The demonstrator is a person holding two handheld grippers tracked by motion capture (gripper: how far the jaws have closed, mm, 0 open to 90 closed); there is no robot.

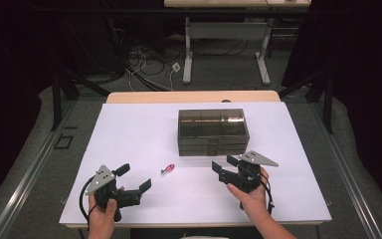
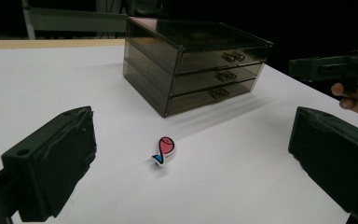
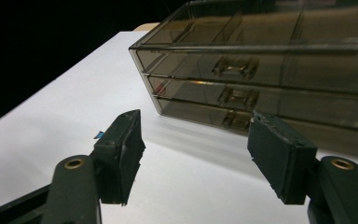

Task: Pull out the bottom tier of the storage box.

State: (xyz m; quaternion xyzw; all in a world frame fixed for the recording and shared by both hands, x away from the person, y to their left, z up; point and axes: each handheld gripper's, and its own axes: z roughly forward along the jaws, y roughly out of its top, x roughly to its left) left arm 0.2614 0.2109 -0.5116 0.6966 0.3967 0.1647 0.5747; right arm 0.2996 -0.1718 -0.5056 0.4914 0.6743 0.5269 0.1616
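Smoky plastic drawer box (image 1: 213, 131), three drawers shut, contents unclear

Empty parted jaws before smoky drawer box (image 3: 270, 70).

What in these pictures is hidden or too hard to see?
- Drawer box: its smoked walls leave the contents unclear in every view; the right gripper view cuts off its right end.
- Pink fish-shaped piece: too small in the high view; in the right gripper view the left jaw covers nearly all of it.
- Right gripper: the left gripper view's edge crops it.
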